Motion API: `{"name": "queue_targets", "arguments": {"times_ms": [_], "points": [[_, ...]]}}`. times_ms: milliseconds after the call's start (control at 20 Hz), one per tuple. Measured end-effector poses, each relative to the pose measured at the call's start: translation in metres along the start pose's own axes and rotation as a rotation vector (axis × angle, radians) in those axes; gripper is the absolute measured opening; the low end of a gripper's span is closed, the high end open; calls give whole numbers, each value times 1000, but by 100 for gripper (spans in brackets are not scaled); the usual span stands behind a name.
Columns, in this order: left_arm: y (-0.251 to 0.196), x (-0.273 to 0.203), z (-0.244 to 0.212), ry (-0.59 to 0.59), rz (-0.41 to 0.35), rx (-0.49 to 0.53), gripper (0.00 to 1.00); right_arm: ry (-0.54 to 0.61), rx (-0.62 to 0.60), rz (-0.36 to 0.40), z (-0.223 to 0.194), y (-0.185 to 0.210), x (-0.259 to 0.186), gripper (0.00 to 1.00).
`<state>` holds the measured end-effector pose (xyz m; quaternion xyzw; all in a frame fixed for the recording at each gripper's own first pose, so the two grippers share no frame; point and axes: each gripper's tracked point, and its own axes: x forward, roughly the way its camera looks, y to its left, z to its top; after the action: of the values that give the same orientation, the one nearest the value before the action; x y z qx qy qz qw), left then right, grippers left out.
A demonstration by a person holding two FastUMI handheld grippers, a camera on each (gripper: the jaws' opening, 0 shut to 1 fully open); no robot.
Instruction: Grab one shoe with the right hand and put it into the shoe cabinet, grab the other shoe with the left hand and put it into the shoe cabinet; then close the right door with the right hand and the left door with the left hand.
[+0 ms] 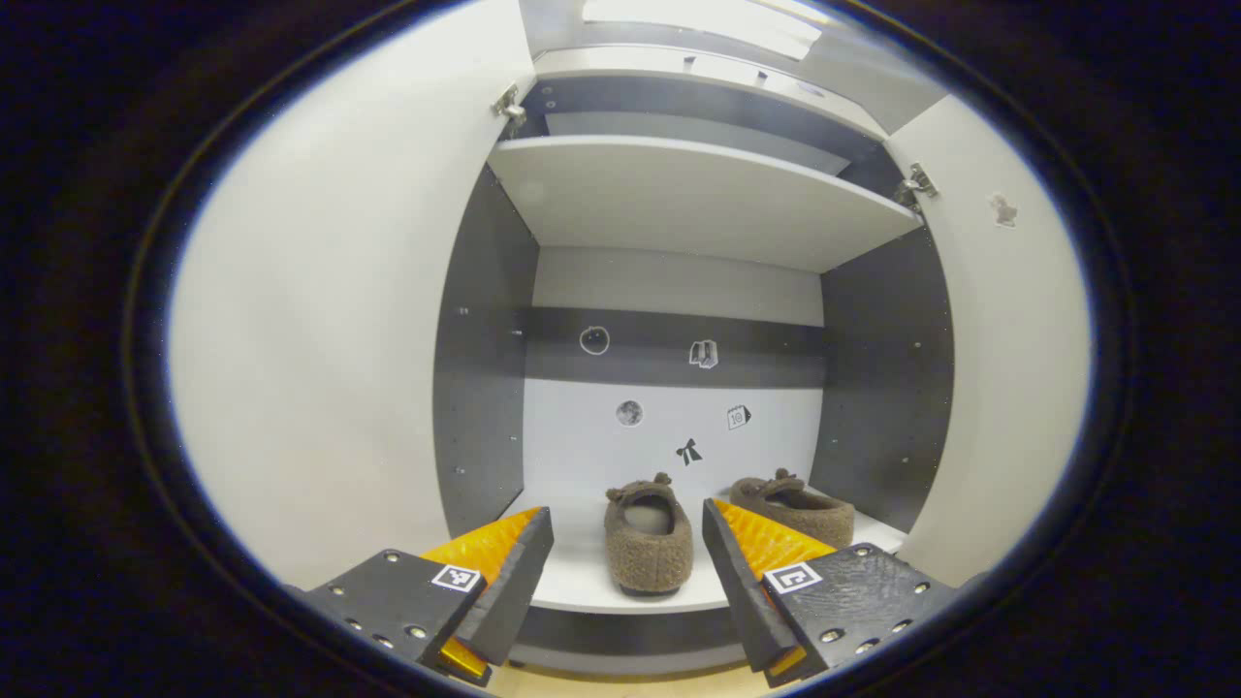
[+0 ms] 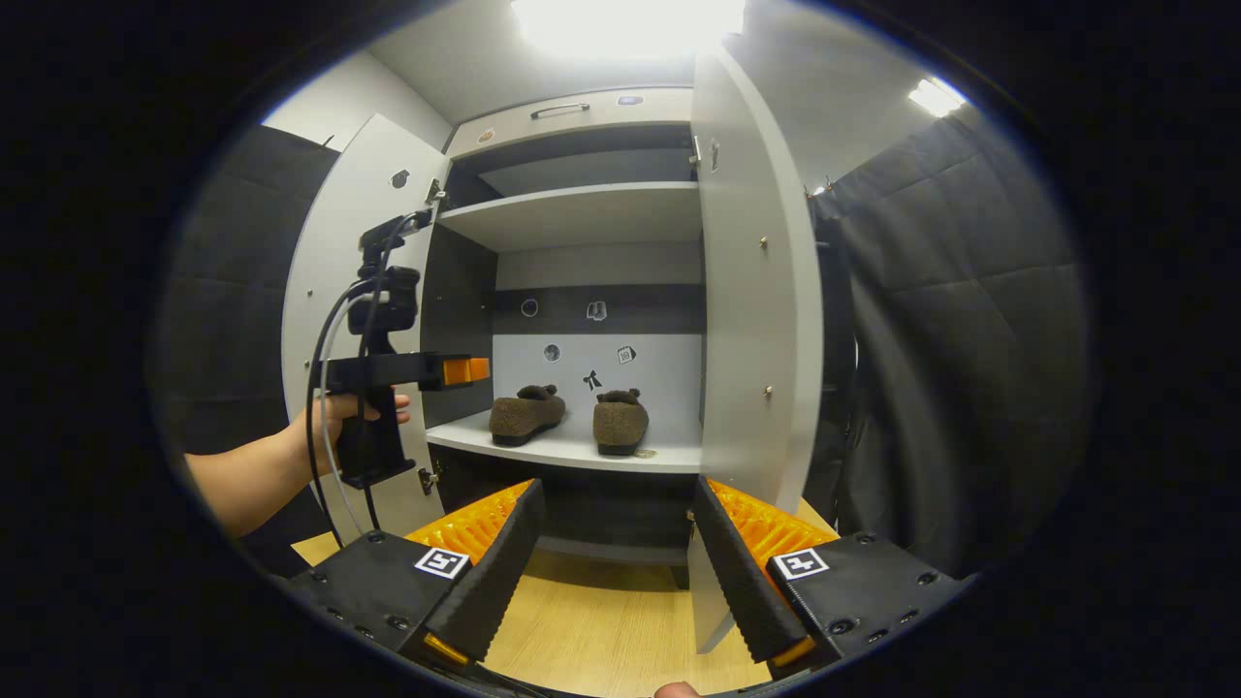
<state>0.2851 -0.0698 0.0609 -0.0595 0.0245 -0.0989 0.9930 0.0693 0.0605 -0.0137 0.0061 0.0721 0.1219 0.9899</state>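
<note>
1. Wooden floor (image 2: 601,620) lies under the right gripper (image 2: 620,553), jaws spread, empty.
2. Left gripper (image 1: 628,567) gapes empty before the shoe cabinet (image 1: 698,199).
3. Both brown slippers (image 1: 648,535) (image 1: 795,509) sit side by side on its lower shelf (image 1: 582,582), doors (image 1: 320,320) (image 2: 756,291) open.

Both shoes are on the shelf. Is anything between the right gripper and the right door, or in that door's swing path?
Nothing visible. The right gripper is open just in front of the right door, with bare floor between. Both shoes sit back on the shelf, and the left gripper is over by the left door.
</note>
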Motion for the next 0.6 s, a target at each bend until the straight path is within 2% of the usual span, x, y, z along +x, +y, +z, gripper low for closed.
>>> {"name": "queue_targets", "arguments": {"times_ms": [200, 600], "points": [[-8, -45, 7, -20, -9, 5, 92, -30, 16, -25, 15, -27, -19, 98], [-6, -129, -4, -20, 7, 44, 91, -47, 19, -141, 35, -107, -42, 98]]}}
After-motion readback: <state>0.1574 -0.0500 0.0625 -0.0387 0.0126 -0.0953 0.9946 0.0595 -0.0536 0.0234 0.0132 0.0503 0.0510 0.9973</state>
